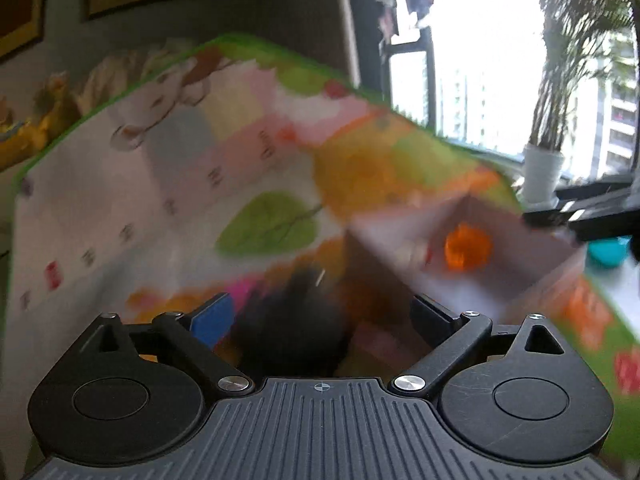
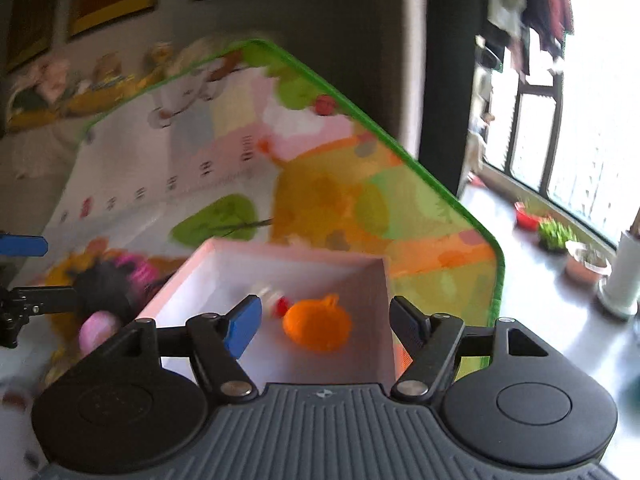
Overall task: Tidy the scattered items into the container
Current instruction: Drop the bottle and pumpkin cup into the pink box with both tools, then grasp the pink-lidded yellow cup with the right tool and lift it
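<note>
Pink box [image 2: 288,264] holds orange toy [image 2: 318,326]; right claw [image 2: 326,322] spread, empty; left claw [image 1: 320,320] spread.

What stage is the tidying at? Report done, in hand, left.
Done: orange toy and a small red-and-white item lie in the box. In hand: nothing; right gripper hangs open over the box. Left: black fluffy item and pink ball on the mat.

Under my work lies a green-edged play mat [image 2: 320,184] on the grey floor [image 2: 536,312]. Directly on it: the pink box [image 2: 280,256], a black fuzzy toy [image 2: 102,288], a pink ball [image 2: 96,330].
</note>
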Motion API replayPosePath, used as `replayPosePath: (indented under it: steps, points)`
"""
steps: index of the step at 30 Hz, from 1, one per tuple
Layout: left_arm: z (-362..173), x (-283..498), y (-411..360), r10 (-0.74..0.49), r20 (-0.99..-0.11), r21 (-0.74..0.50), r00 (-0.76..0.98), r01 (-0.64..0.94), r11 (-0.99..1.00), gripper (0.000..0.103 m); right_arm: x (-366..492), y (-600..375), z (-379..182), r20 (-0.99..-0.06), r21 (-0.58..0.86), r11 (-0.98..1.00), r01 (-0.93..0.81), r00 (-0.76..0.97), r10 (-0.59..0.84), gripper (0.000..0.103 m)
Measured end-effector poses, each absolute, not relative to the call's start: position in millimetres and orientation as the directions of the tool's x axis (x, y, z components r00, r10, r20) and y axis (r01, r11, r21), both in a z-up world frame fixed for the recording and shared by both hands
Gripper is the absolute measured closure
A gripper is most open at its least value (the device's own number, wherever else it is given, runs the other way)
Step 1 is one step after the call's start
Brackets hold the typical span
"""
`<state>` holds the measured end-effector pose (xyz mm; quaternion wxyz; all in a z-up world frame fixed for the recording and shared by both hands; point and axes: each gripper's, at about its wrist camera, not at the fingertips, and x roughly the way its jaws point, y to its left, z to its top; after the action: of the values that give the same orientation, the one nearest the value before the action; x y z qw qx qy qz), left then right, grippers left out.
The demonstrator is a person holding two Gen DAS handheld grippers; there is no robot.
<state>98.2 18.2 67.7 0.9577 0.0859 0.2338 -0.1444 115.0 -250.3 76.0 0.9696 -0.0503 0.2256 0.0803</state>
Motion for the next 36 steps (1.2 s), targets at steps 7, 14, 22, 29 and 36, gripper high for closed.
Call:
replayPosePath:
  steps: [7, 14, 22, 29, 36]
  points:
    - [33.3, 45.4, 79.7, -0.132, -0.579, -0.04, 0.805, 0.134, 0.99, 0.003, 60.1, -185.0, 54.4, -0.534, -0.033, 0.935, -0.354, 0.797, 0.283, 0.032]
    - [23.4, 22.9, 107.2, -0.148, -0.567, -0.146, 0.81, 0.078, 0.986, 0.002, 53.4, -116.9, 35.6, -0.574, -0.123, 0.896, -0.427, 0.767, 0.287, 0.048]
    - [10.1, 15.6, 105.7, -0.219, -0.53, -0.218, 0.819, 0.118, 0.969, 0.002, 88.5, -70.7, 39.4, -0.507, -0.345, 0.852, -0.394, 0.842, 0.185, 0.05]
    - [6.0, 17.3, 118.6, -0.267, -0.522, -0.318, 0.81, 0.106, 0.942, 0.001, 103.3, -52.2, 22.0, -0.535, -0.403, 0.814, -0.418, 0.829, 0.161, 0.061]
    - [6.5, 16.7, 115.5, -0.25, -0.53, -0.304, 0.811, 0.094, 0.948, 0.001, 51.3, -94.1, 56.4, -0.483, -0.368, 0.834, -0.412, 0.851, 0.207, 0.061]
